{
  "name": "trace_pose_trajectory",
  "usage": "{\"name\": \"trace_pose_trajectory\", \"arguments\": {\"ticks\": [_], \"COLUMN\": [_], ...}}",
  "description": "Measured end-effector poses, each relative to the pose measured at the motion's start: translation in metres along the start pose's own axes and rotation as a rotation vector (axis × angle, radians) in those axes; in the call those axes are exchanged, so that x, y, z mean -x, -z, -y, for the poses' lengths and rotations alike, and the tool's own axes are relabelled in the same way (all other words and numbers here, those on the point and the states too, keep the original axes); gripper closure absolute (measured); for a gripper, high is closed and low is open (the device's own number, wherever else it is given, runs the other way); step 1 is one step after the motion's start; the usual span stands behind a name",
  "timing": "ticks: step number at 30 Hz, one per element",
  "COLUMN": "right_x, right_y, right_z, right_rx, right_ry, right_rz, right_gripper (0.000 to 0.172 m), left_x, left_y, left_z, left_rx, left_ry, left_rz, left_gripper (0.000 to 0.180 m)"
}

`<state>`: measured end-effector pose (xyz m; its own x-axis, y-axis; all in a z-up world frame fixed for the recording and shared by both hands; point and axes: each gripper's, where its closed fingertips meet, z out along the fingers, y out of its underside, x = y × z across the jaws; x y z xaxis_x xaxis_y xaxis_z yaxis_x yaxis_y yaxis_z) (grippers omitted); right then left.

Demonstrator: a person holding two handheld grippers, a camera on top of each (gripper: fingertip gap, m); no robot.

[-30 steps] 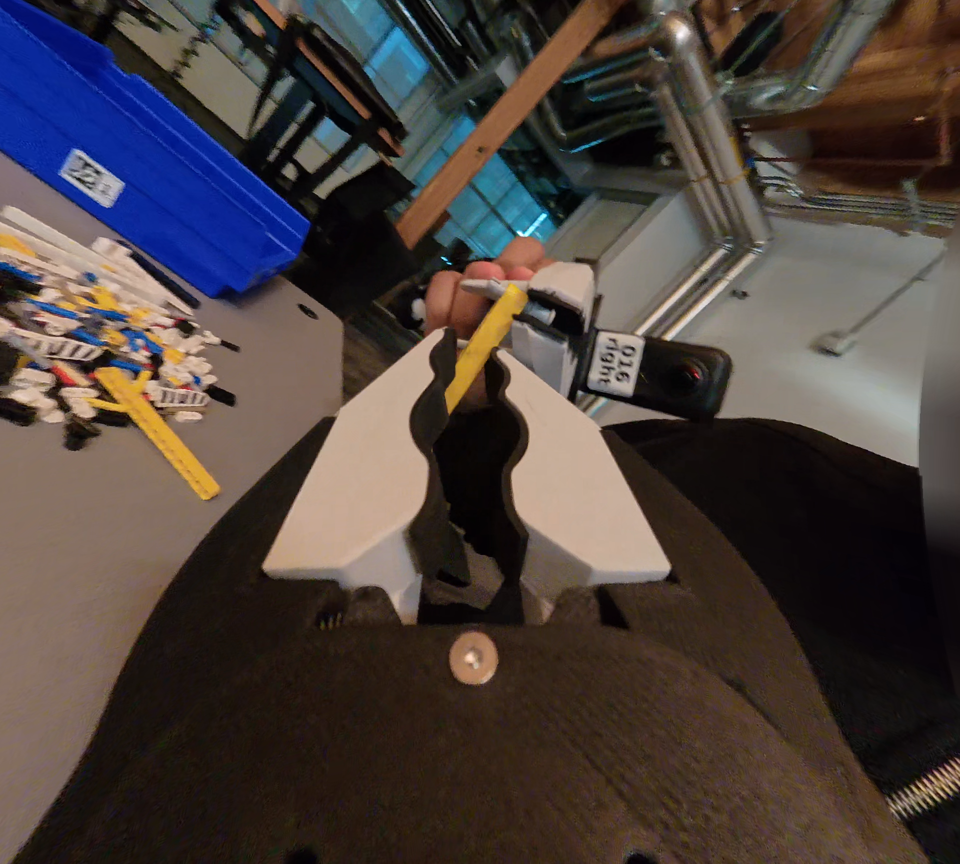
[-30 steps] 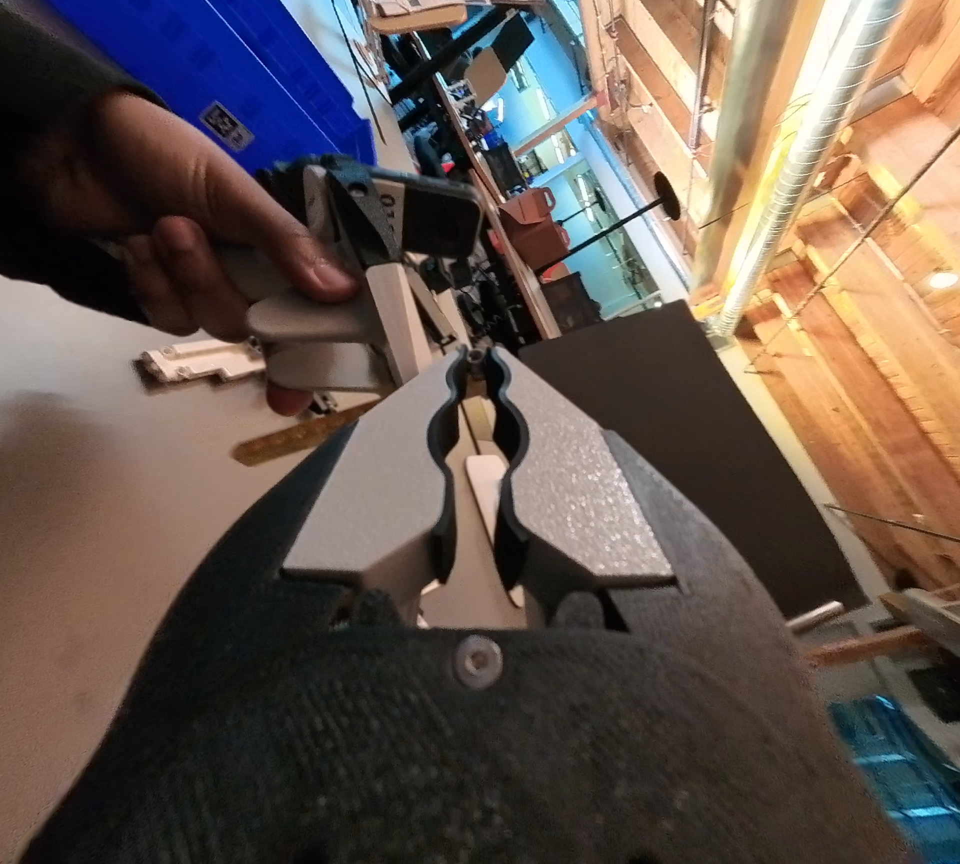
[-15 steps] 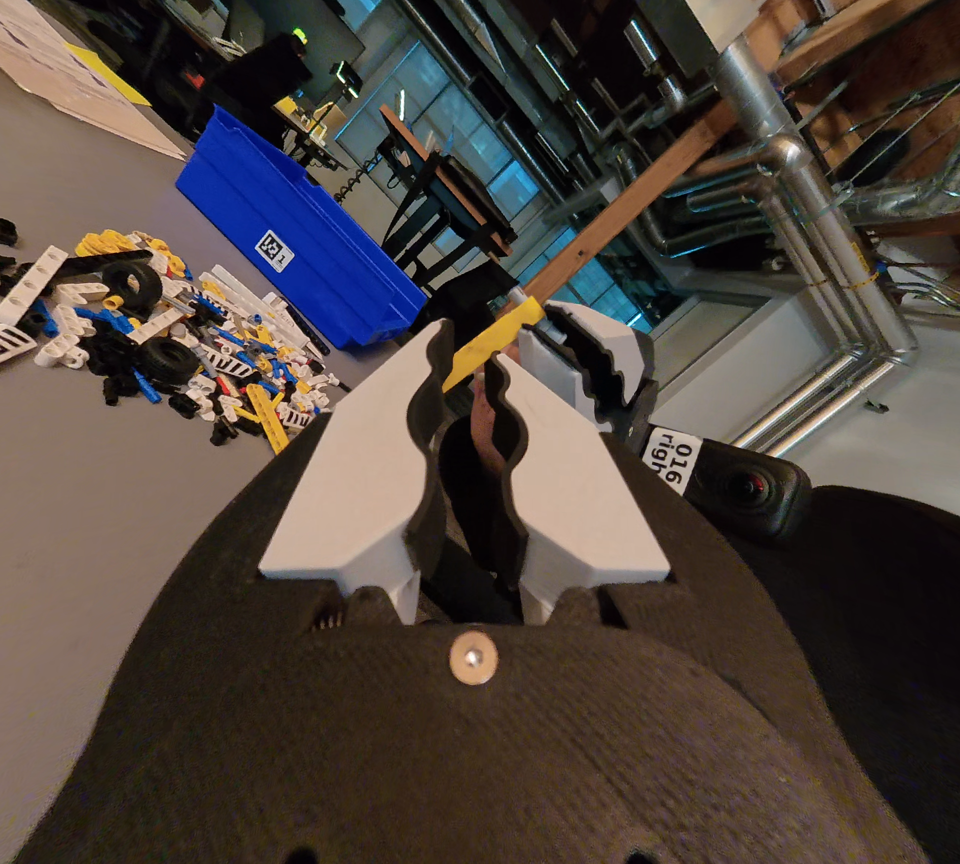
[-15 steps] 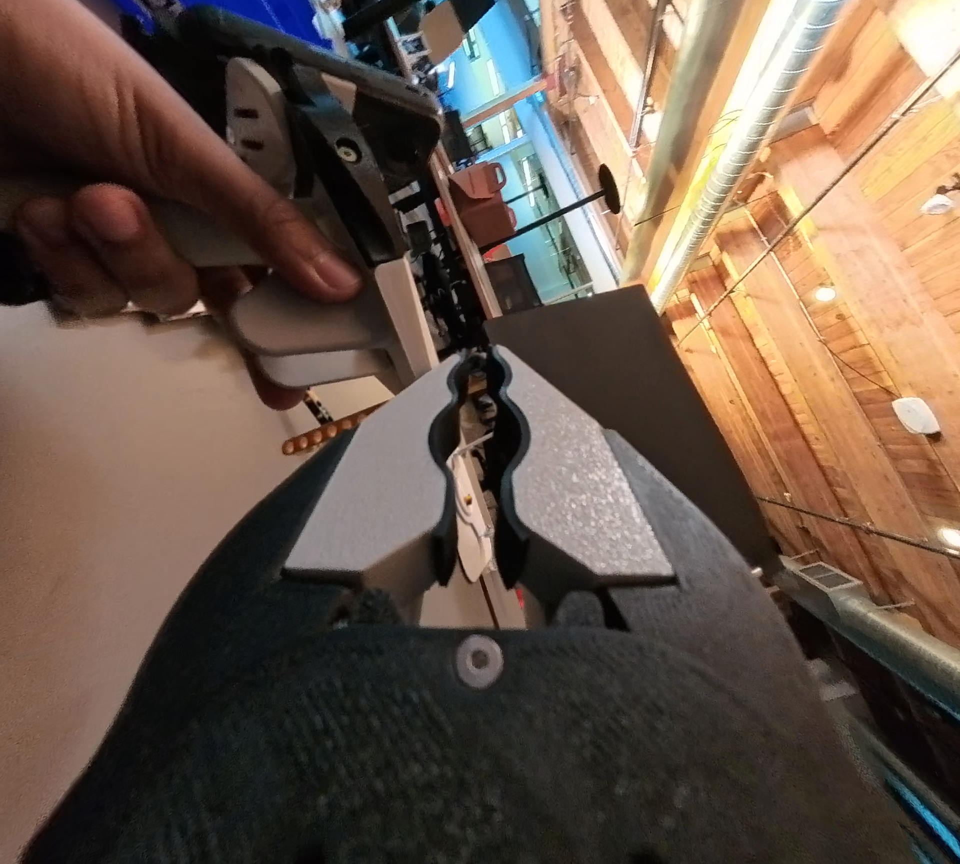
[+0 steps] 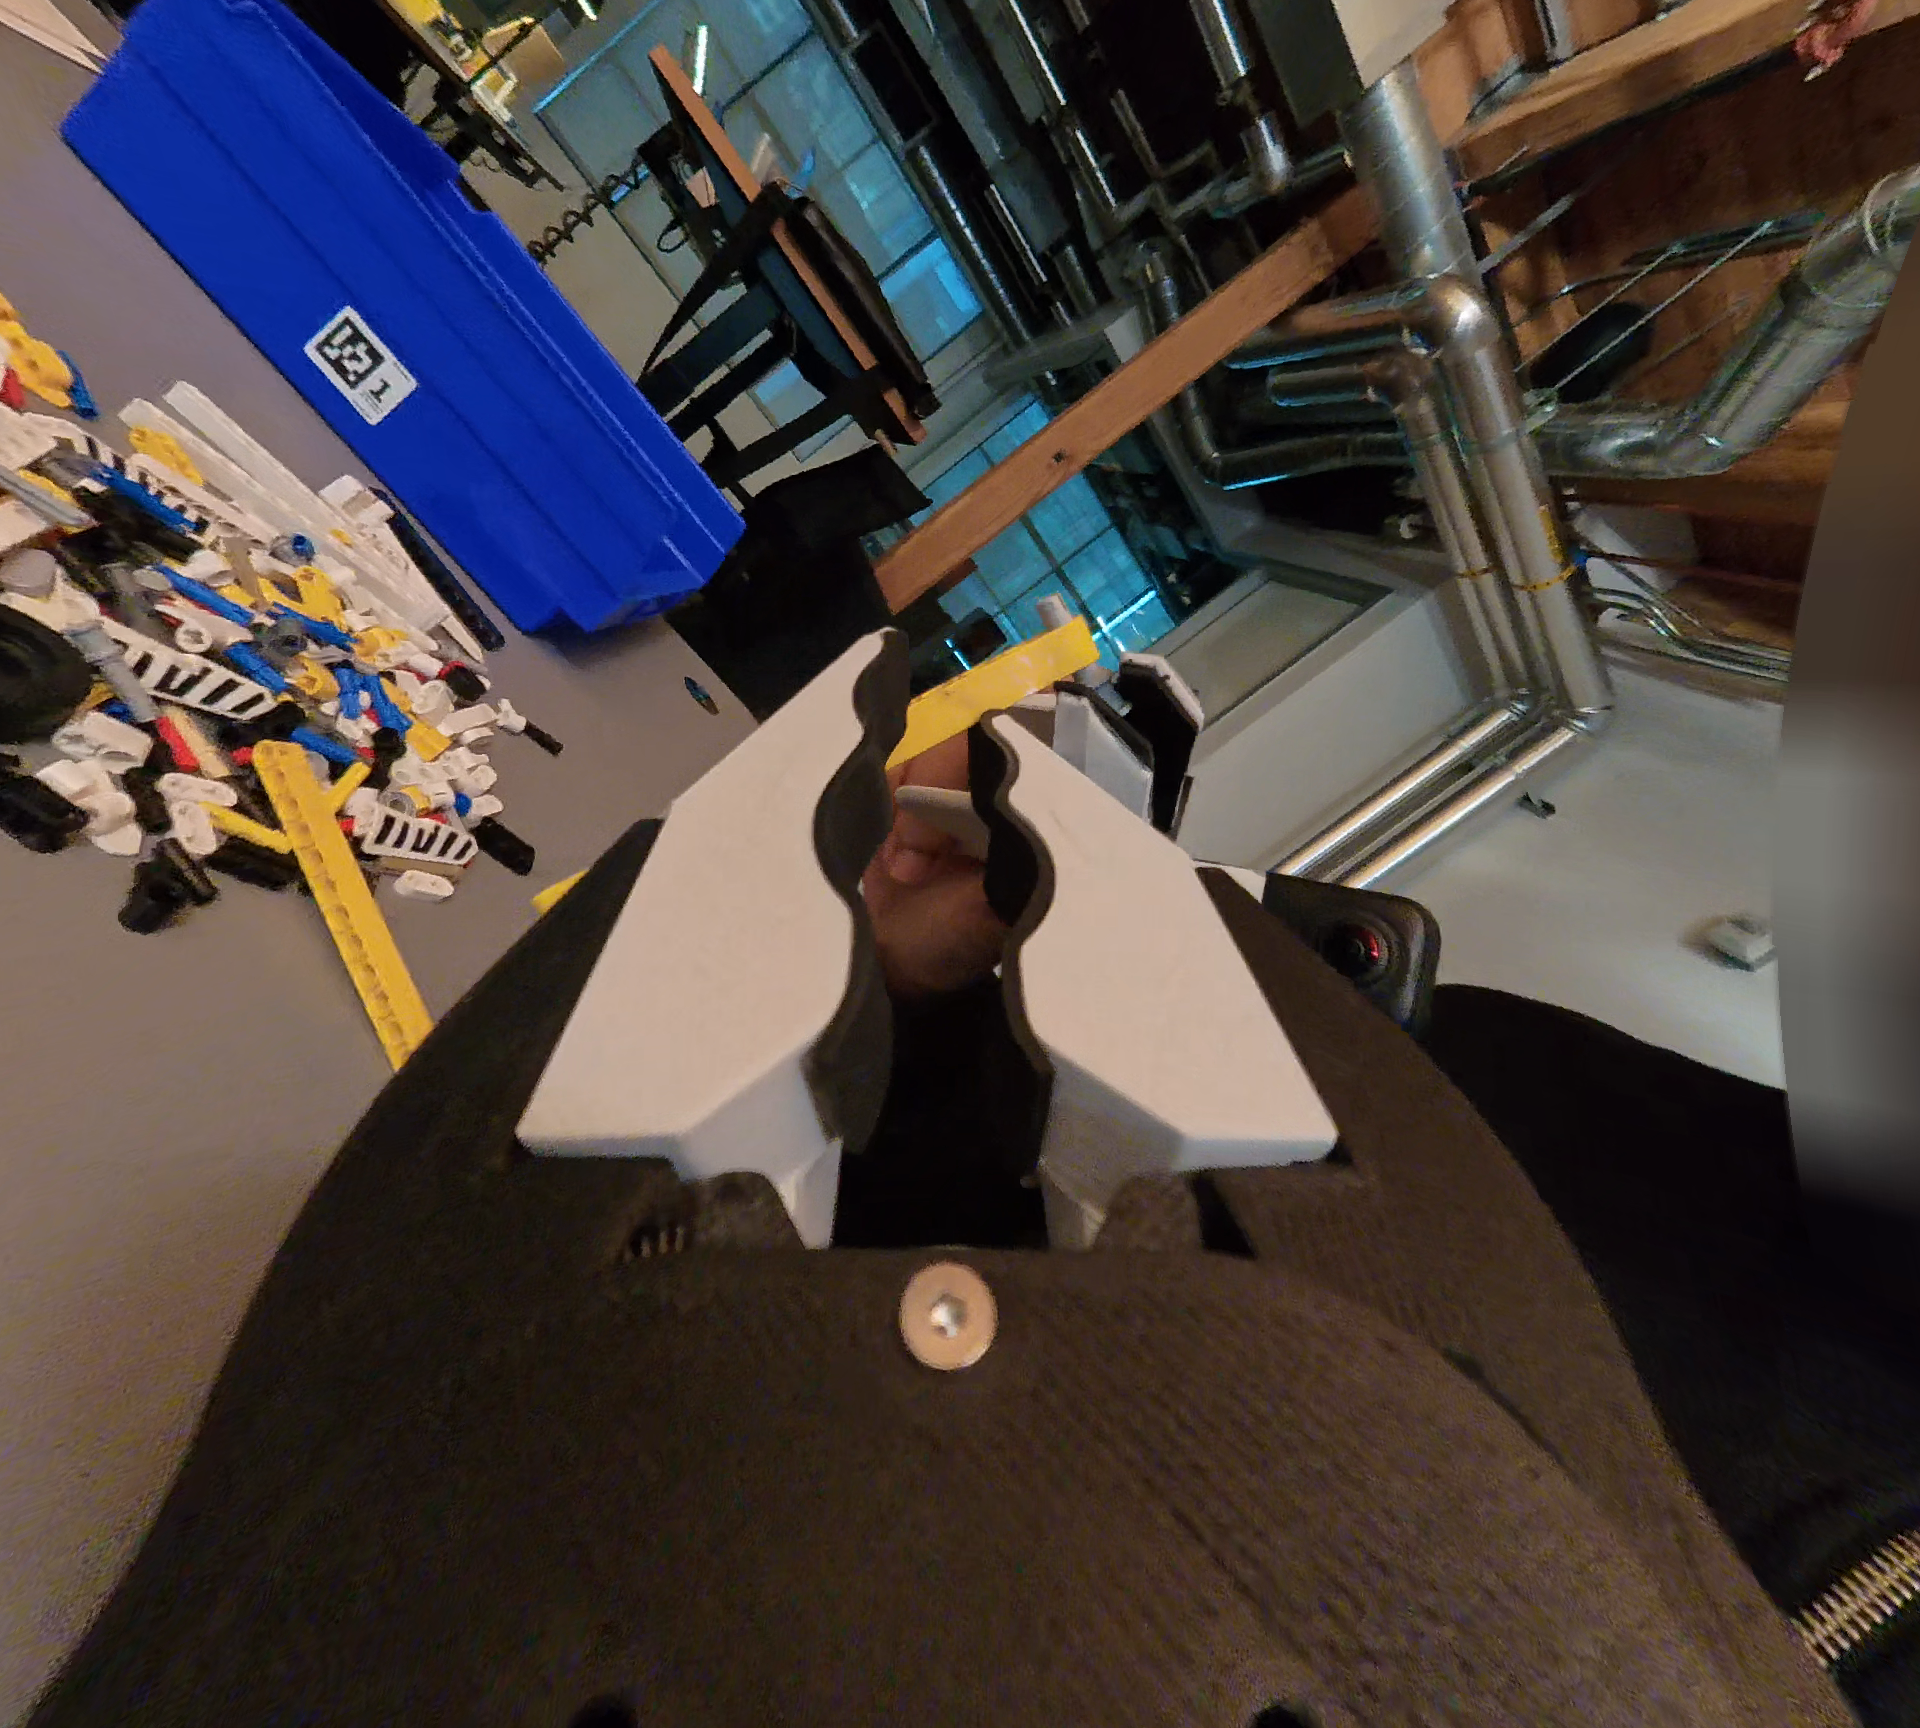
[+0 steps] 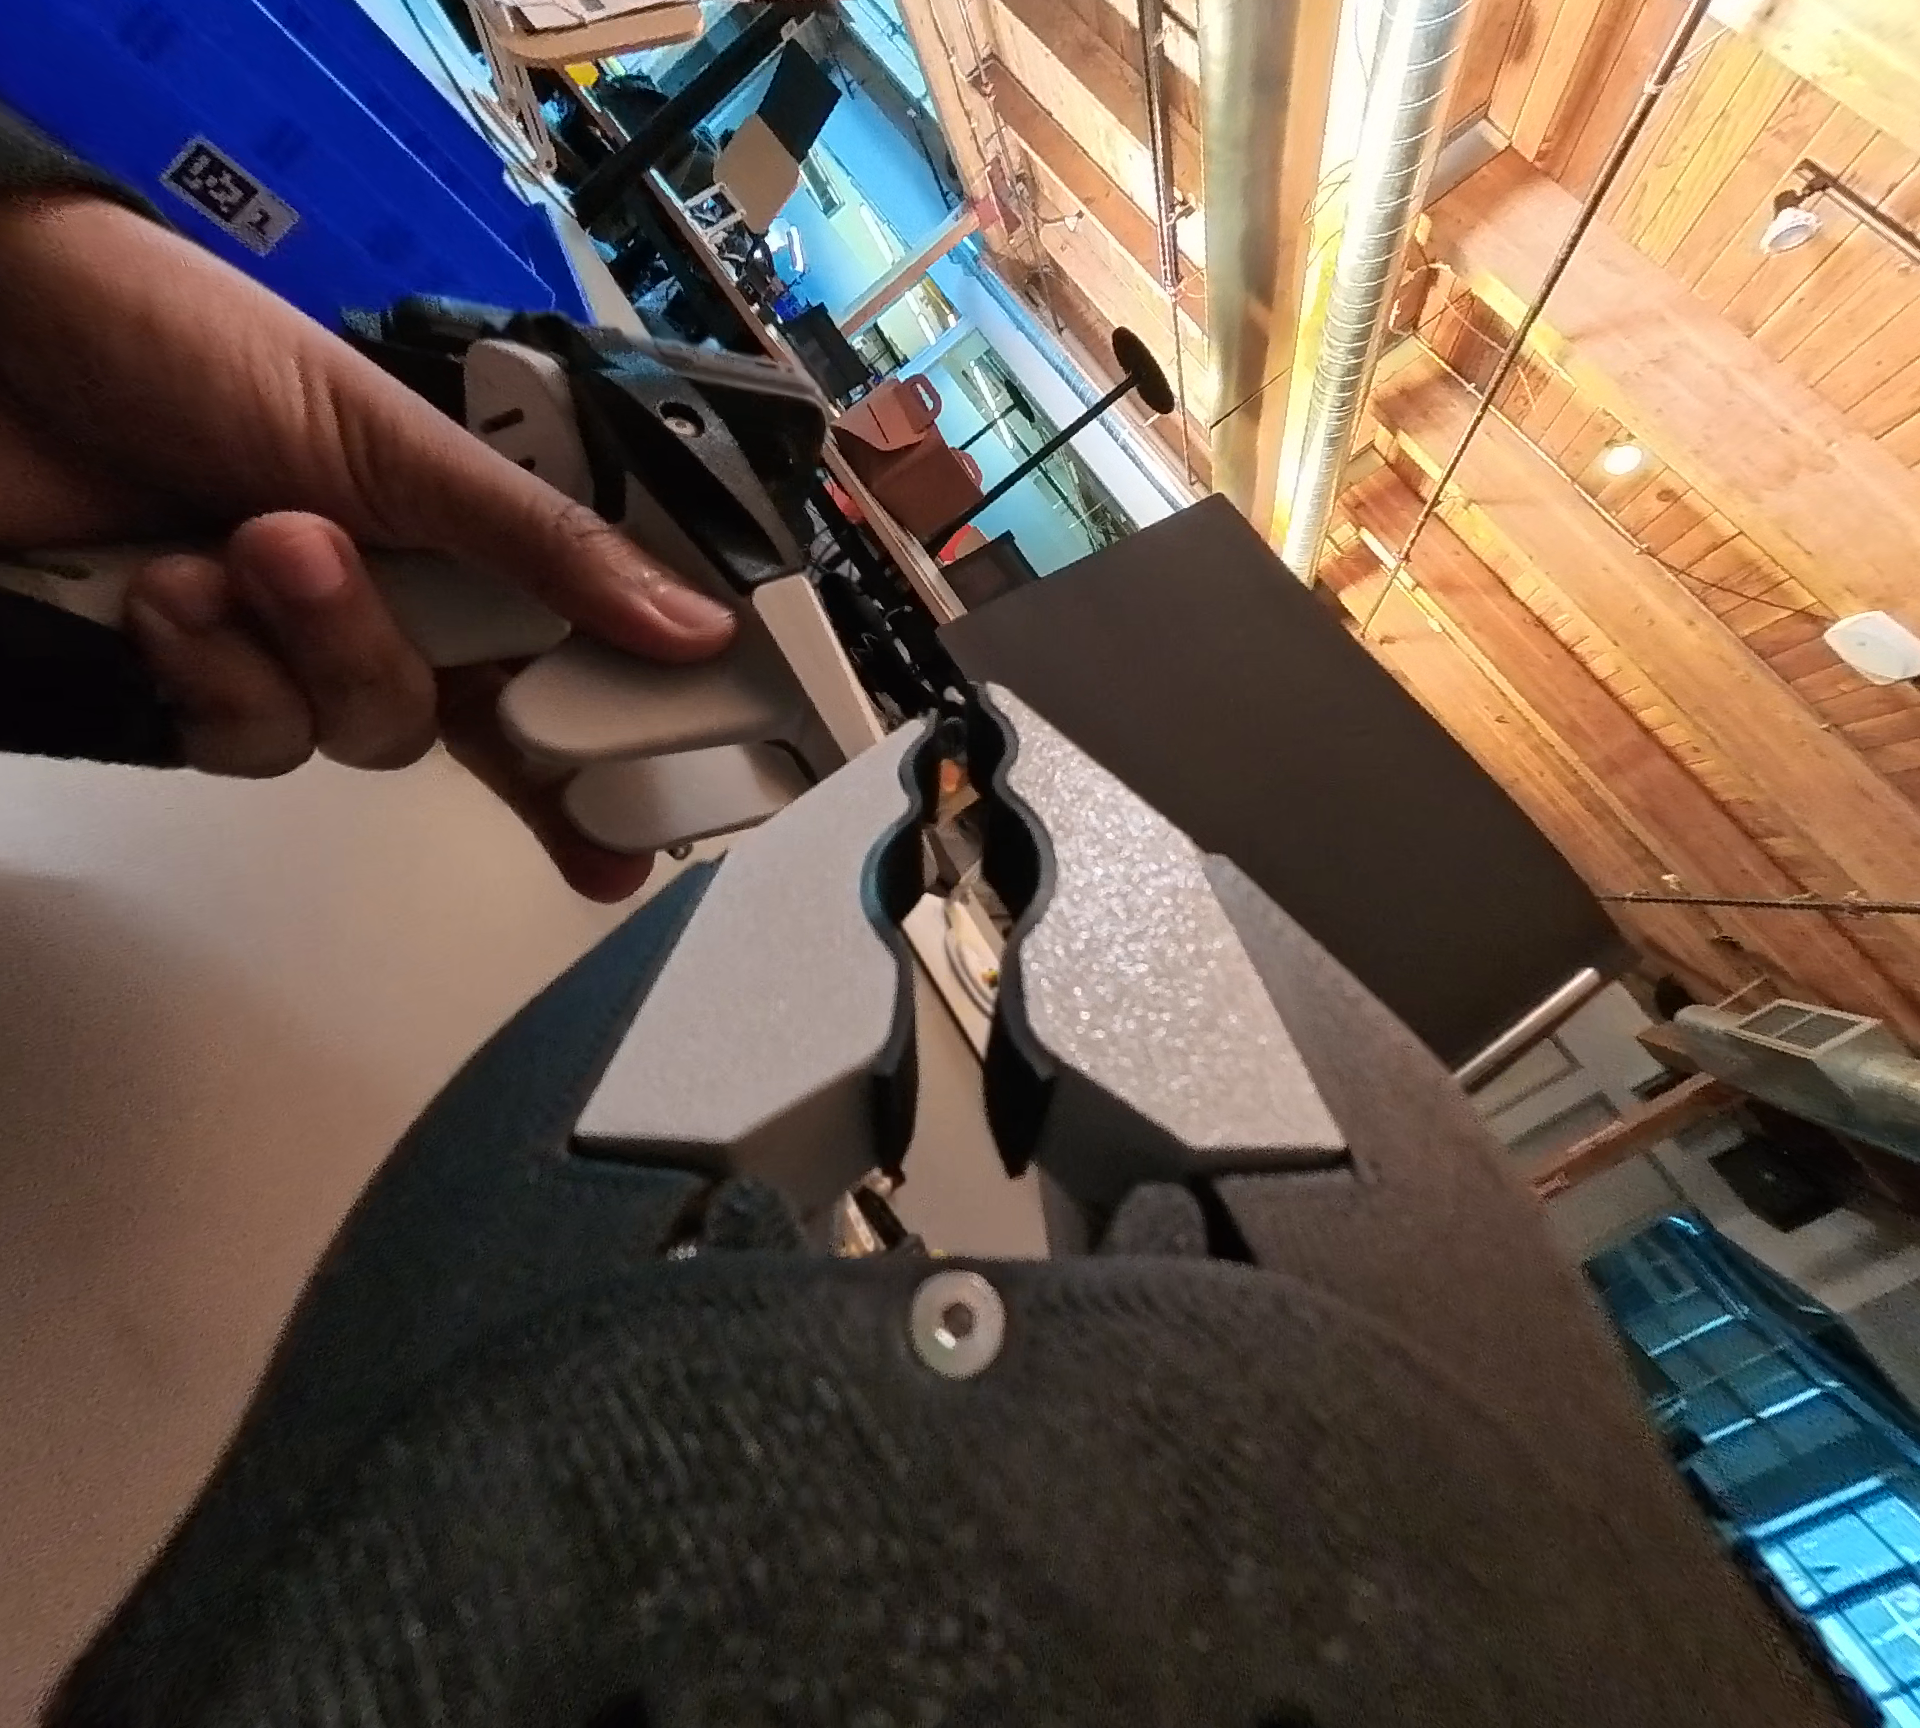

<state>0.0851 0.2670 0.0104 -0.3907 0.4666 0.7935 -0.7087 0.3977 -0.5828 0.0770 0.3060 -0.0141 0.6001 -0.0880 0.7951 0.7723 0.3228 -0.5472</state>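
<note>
Grey tabletop point(image 5: 156, 1107) filled the left of the left wrist view, under a ceiling of metal pipes point(image 5: 1455, 390) and timber at upper right. I counted one blue bin point(image 5: 416, 348) at upper left, bearing a single white sticker, and one loose heap of small building parts point(image 5: 208, 691) in white, yellow, blue and black at mid left; one long yellow beam point(image 5: 343, 899) lay at the heap's near edge, running toward lower centre. Two grippers were in play.

My left gripper point(image 5: 940, 722) pinched one yellow strip point(image 5: 997, 681) at its fingertips, just above frame centre. The strip's long axis ran from lower left to upper right, its free end pointing up and right past the right finger. At that free end stood my right gripper point(image 5: 1132, 722), its tips hard against the strip; a pale peg point(image 5: 1051, 613) showed just beyond the strip's end. A hand point(image 5: 925, 909) was visible behind the gap lower down.

From the right wrist view, my right gripper point(image 6: 961, 733) had its fingertips pressed together near centre; whether anything sat between them I could not tell. One hand point(image 6: 312, 556) at mid left gripped the left gripper's handle point(image 6: 623, 712), which crowded the space just left of the tips. A dark panel point(image 6: 1247, 743) filled the right centre behind them, and the blue bin point(image 6: 156, 68) sat at upper left.
</note>
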Motion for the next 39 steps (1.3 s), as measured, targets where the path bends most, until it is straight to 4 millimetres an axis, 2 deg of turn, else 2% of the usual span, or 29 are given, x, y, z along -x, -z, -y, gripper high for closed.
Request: {"name": "trace_pose_trajectory", "arguments": {"ticks": [3,5,6,8,10,12,16,19,21,23,24,25,26,27,28,29,31,33,36,37,39], "right_x": [-0.006,-0.015,-0.022,-0.026,-0.019,-0.015,-0.014,-0.012,-0.008,-0.006,-0.003,0.008,0.024,0.032,0.021,0.001,-0.031,-0.05,-0.045,-0.04,-0.035], "right_y": [0.004,0.01,0.013,0.018,0.02,0.022,0.021,0.015,0.011,0.009,0.009,0.012,0.016,0.014,0.012,0.012,0.015,0.02,0.03,0.037,0.047], "right_z": [0.0,0.005,-0.001,-0.008,-0.001,0.005,-0.001,-0.003,-0.004,-0.004,0.0,0.017,0.043,0.051,0.042,0.019,-0.032,-0.07,-0.155,-0.178,-0.203], "right_rx": [-0.039,-0.149,-0.164,-0.196,-0.239,-0.279,-0.26,-0.187,-0.122,-0.118,-0.139,-0.211,-0.279,-0.248,-0.202,-0.143,-0.029,0.061,0.43,0.531,0.62], "right_ry": [-0.078,-0.332,-0.46,-0.554,-0.584,-0.642,-0.692,-0.544,-0.385,-0.36,-0.369,-0.357,-0.338,-0.24,-0.171,-0.224,-0.431,-0.569,-0.661,-0.686,-0.757], "right_rz": [0.001,0.022,0.036,0.056,0.115,0.174,0.218,0.106,0.052,0.026,0.038,0.093,0.15,0.131,0.032,-0.032,-0.05,-0.082,-0.11,-0.105,-0.11], "right_gripper": [0.172,0.171,0.17,0.169,0.169,0.169,0.169,0.17,0.17,0.17,0.169,0.168,0.169,0.168,0.168,0.169,0.168,0.168,0.167,0.167,0.167], "left_x": [-0.005,-0.009,-0.01,-0.005,-0.003,-0.011,-0.006,-0.005,-0.001,0.002,0.016,0.025,0.028,0.029,0.025,0.019,0.018,0.026,0.045,0.051,0.056], "left_y": [-0.006,-0.01,-0.01,-0.009,-0.01,-0.013,-0.009,-0.008,-0.004,-0.002,0.006,0.022,0.04,0.053,0.058,0.057,0.052,0.05,0.042,0.037,0.024], "left_z": [-0.001,-0.012,-0.013,-0.012,-0.015,-0.022,-0.018,-0.017,-0.014,-0.009,0.003,0.029,0.052,0.063,0.065,0.064,0.056,0.054,0.047,0.043,0.037], "left_rx": [0.02,0.117,0.145,0.181,0.191,0.211,0.189,0.123,0.073,0.075,0.053,-0.024,-0.069,-0.045,-0.009,0.008,0.041,0.039,0.082,0.114,0.166], "left_ry": [-0.056,-0.323,-0.468,-0.695,-0.786,-0.731,-0.533,-0.321,-0.317,-0.321,-0.346,-0.364,-0.337,-0.375,-0.449,-0.506,-0.544,-0.51,-0.449,-0.44,-0.431], "left_rz": [0.014,0.13,0.2,0.318,0.345,0.257,0.209,0.111,0.123,0.154,0.266,0.324,0.331,0.375,0.414,0.428,0.437,0.417,0.4,0.402,0.401], "left_gripper": [0.169,0.173,0.173,0.174,0.16,0.171,0.174,0.173,0.172,0.171,0.171,0.173,0.174,0.173,0.173,0.173,0.173,0.173,0.174,0.174,0.174]}}
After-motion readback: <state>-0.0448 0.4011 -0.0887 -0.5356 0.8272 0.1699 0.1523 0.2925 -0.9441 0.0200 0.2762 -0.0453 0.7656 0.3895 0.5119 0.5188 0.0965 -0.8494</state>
